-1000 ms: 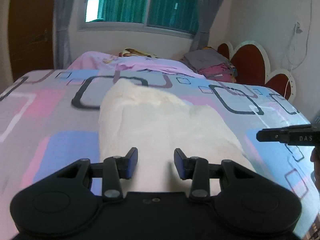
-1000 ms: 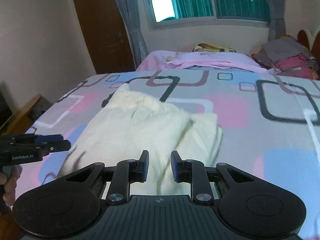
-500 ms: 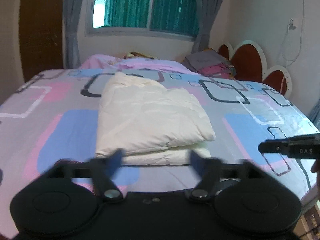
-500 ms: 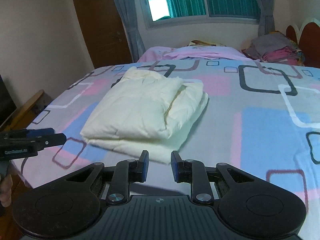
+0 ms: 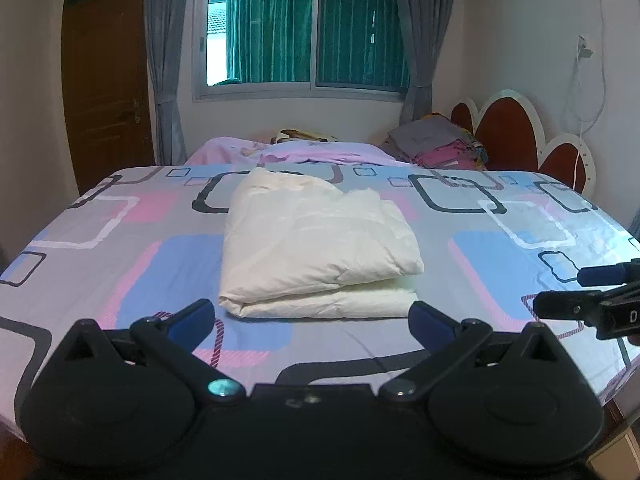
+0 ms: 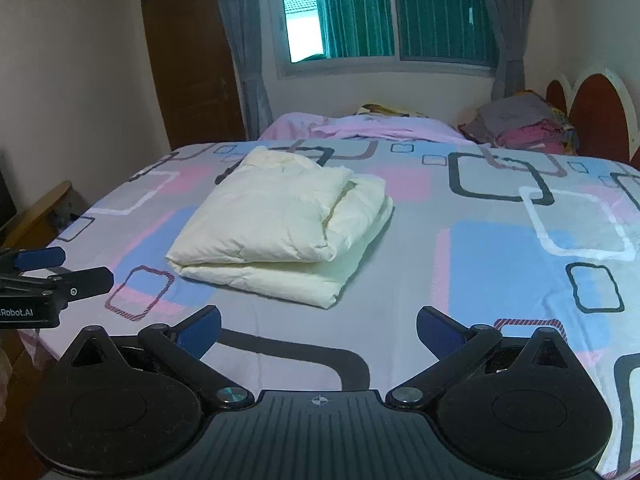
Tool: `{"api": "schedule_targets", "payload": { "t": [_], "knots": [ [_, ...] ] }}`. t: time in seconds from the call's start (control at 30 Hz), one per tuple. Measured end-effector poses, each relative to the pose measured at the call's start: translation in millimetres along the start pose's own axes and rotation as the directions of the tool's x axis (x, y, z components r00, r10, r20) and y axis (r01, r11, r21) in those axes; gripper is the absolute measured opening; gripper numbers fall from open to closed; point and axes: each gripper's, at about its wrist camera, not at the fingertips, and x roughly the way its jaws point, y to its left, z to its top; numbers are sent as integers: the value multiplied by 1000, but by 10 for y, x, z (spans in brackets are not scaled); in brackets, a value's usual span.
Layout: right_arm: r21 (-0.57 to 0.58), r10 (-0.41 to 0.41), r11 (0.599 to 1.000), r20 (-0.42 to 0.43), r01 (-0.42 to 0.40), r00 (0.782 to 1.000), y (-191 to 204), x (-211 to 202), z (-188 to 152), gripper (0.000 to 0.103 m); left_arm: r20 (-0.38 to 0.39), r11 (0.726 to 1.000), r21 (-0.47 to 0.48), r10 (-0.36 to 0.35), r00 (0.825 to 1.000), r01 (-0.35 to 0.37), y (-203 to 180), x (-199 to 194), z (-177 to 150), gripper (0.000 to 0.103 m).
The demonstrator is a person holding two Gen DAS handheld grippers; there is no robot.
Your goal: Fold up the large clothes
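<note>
The left gripper (image 5: pixel 312 318) stands with its jaws spread wide and nothing between them, low over the near edge of the bed (image 5: pixel 100 276). The right gripper (image 6: pixel 318 328) is spread just as wide, its jaws having only just opened, and it too holds nothing; in the left wrist view it shows at 3 o'clock (image 5: pixel 600 292), and in the right wrist view the left one shows at 9 o'clock (image 6: pixel 52 272). Ahead of both, at 12 o'clock, the cream garment (image 5: pixel 316 248) lies folded into a thick rectangular bundle on the patterned sheet, apart from either gripper. Beyond it at 12 o'clock lies a pink blanket (image 5: pixel 304 152), and at 1 o'clock a pile of clothes (image 5: pixel 436 144) sits beside the headboard (image 5: pixel 516 136). A window (image 5: pixel 300 32) with grey curtains fills the far wall, with a door (image 5: pixel 104 84) at 10 o'clock.
</note>
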Motion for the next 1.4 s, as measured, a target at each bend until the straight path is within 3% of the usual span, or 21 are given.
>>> {"api": "schedule_targets", "payload": {
  "t": [0.4, 1.4],
  "knots": [
    [-11, -6, 1000, 5, 6, 1000, 67, -71, 4, 103, 29, 1000, -22, -9, 1000, 10, 23, -191, -39, 103],
    [-27, -4, 1000, 20, 5, 1000, 50, -155, 22, 103, 53, 1000, -17, -17, 998, 18, 61, -225, -19, 103]
  ]
}}
